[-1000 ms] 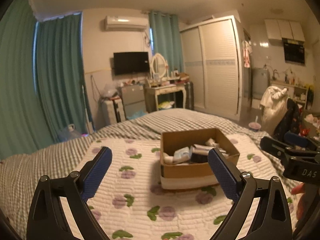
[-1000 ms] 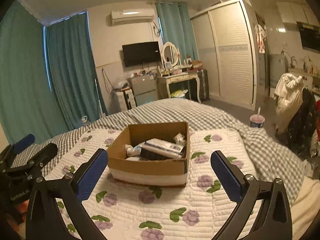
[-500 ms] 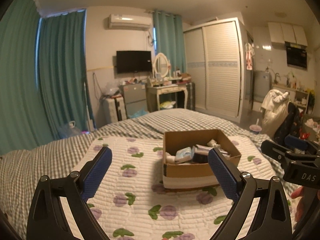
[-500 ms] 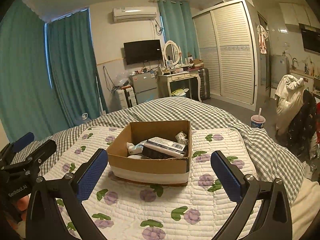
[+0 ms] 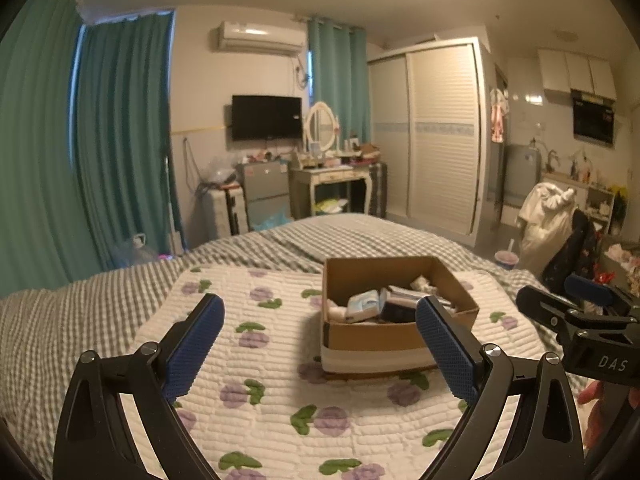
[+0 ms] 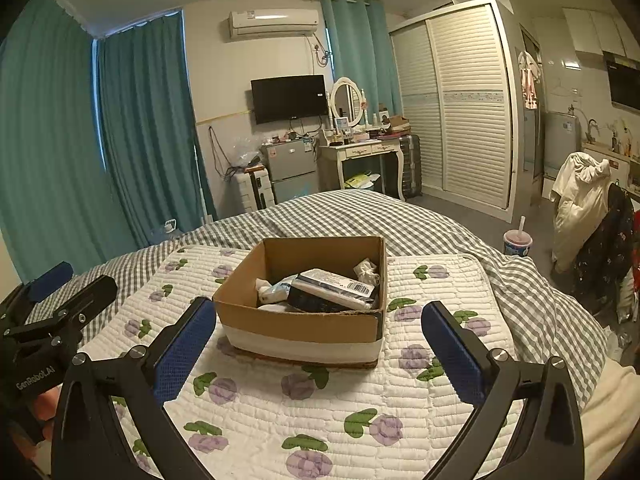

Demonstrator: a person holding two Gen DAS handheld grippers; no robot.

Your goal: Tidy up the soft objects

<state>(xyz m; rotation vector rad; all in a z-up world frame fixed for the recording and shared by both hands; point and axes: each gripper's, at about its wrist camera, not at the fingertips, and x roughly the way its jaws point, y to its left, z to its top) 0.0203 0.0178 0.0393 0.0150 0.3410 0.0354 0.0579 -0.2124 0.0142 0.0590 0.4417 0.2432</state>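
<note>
We hold both grippers spread wide and empty over the bed. The left gripper [image 5: 320,336] sits at the bottom of the left wrist view, and the right gripper [image 6: 320,338] at the bottom of the right wrist view. Neither touches anything.

Progress: we judge the task either barely begun or close to done; we cannot tell which. The cardboard box [image 6: 298,322], centre of the right view and right of centre in the left view [image 5: 394,342], already holds a jumble of soft packs. No loose items show on the quilt around it. If sorting inside the box is the goal, all of it is left.

Contents, as far as we can see:
- flat white pack with a barcode [image 6: 338,283], lying tilted on top
- dark pouch [image 6: 312,300] under it
- pale blue-white soft packet [image 5: 362,306], centre-left in the box
- small crumpled white bundle [image 6: 366,270] at the back right corner

Materials:
- The box is brown corrugated card, open-topped and squarish, with a white band round its lower wall.
- The white quilted pad [image 6: 320,400] under it is ribbed and puffy, printed with purple flowers and green leaves.
- The grey-white checked bedspread [image 6: 360,210] lies beyond, wrinkled.
- The gripper pads [image 6: 184,350] are blue, with a fine knurled texture, on black frames.
</note>
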